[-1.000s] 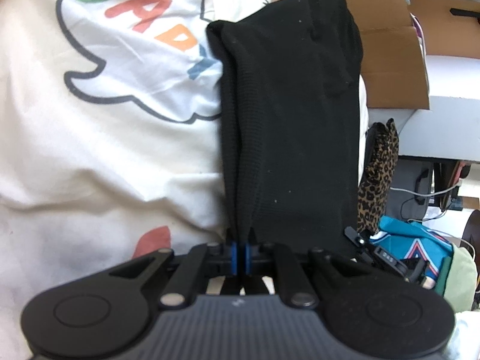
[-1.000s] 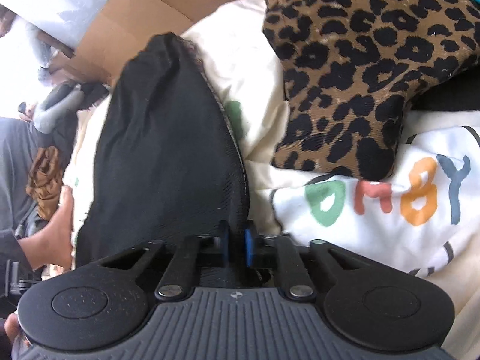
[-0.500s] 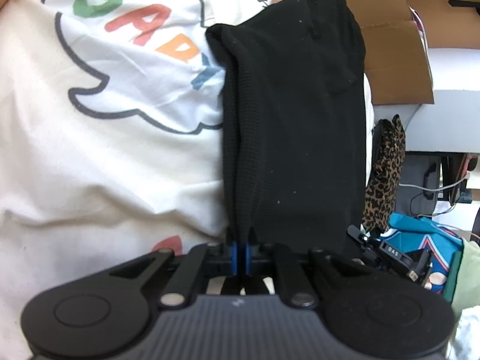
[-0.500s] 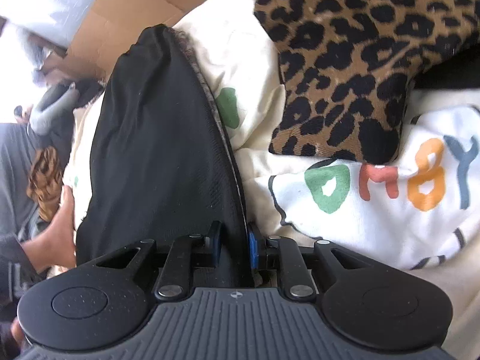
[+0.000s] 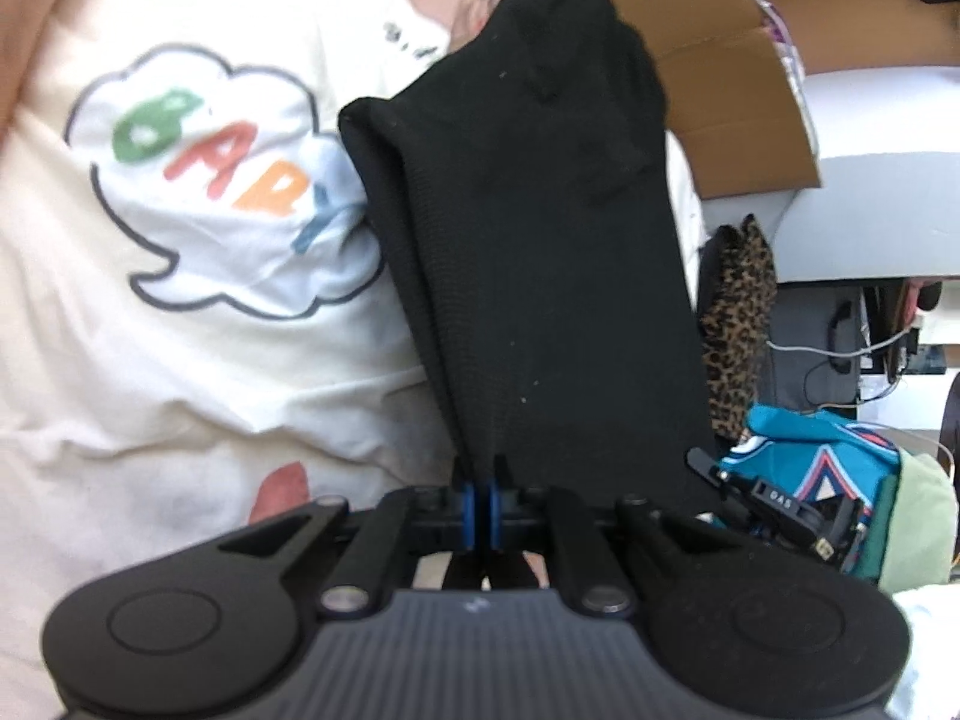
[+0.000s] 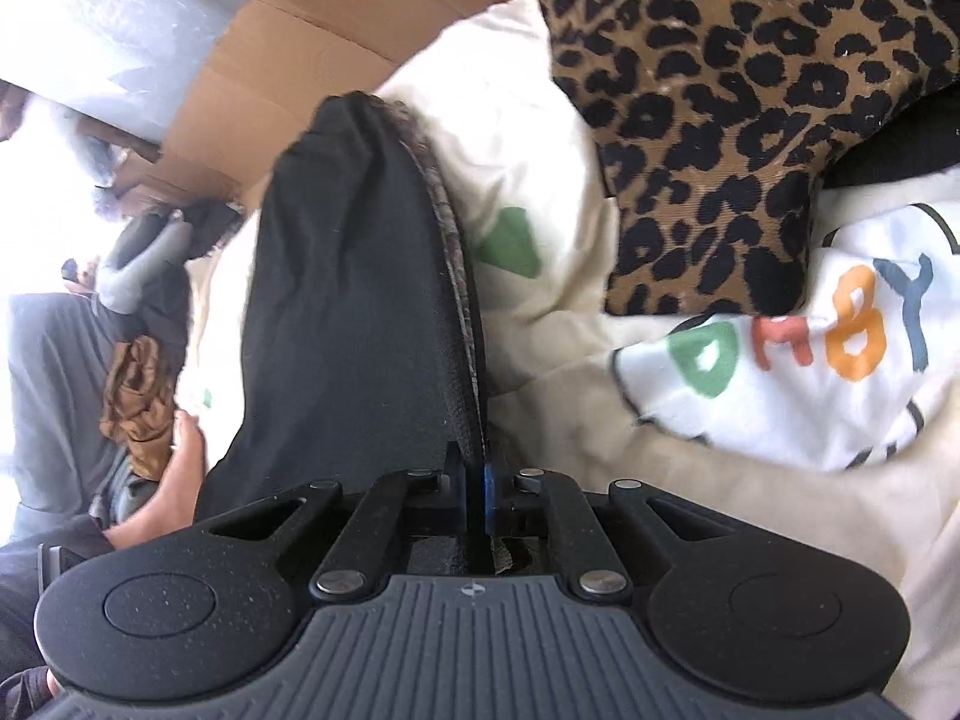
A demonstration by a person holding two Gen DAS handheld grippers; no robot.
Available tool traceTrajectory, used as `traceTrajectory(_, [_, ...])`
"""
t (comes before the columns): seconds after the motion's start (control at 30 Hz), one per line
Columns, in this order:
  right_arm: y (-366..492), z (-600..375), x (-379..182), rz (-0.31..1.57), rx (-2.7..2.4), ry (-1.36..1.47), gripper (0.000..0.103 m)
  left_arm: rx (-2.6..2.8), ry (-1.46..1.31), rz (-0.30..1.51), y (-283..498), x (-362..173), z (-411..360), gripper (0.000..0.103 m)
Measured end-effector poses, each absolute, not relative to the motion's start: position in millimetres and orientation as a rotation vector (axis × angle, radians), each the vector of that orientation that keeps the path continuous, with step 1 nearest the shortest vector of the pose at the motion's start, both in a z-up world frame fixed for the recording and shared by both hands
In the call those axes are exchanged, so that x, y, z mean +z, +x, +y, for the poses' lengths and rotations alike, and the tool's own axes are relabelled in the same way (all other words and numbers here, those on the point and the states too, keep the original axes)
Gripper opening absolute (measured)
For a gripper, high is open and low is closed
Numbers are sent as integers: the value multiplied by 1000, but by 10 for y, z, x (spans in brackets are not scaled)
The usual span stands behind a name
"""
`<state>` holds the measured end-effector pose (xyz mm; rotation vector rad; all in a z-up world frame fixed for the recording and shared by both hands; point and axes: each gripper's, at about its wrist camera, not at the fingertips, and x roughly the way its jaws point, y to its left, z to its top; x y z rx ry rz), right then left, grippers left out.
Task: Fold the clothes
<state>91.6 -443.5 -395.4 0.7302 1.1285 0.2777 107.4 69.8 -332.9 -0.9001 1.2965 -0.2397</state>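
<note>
A black knit garment hangs stretched between both grippers above a cream bedcover. My left gripper is shut on one edge of the black garment, whose doubled fold runs away from the jaws. My right gripper is shut on the other edge of the same garment, with the cloth pinched between the blue pads. The garment's far end bunches near a cardboard box.
The cream bedcover with a coloured letter print lies under everything. A leopard-print garment lies at the right. Cardboard stands behind. A teal garment and a green one lie low right. A person's hand is at the left.
The right gripper's jaws closed from a slight gap onto the black garment. The left gripper moved back and to the right, so the letter print shifted lower in its view.
</note>
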Motion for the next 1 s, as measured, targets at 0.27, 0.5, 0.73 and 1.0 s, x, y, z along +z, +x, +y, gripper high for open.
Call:
traceTrajectory(0.27, [629, -4355, -3743, 1115, 310, 767, 3, -227, -857, 1293, 1035, -2955, 783, 5])
traceTrajectory(0.5, [272, -4411, -3569, 1100, 334, 793, 3, -238, -815, 1342, 778, -2804, 813, 5])
traceTrajectory(0.73, [35, -4442, -3481, 1097, 380, 799, 3, -232, -802, 1377, 586, -2800, 823, 5])
traceTrajectory(1.0, [91, -4395, -3575, 1125, 372, 795, 3, -221, -797, 1382, 525, -2826, 868, 5])
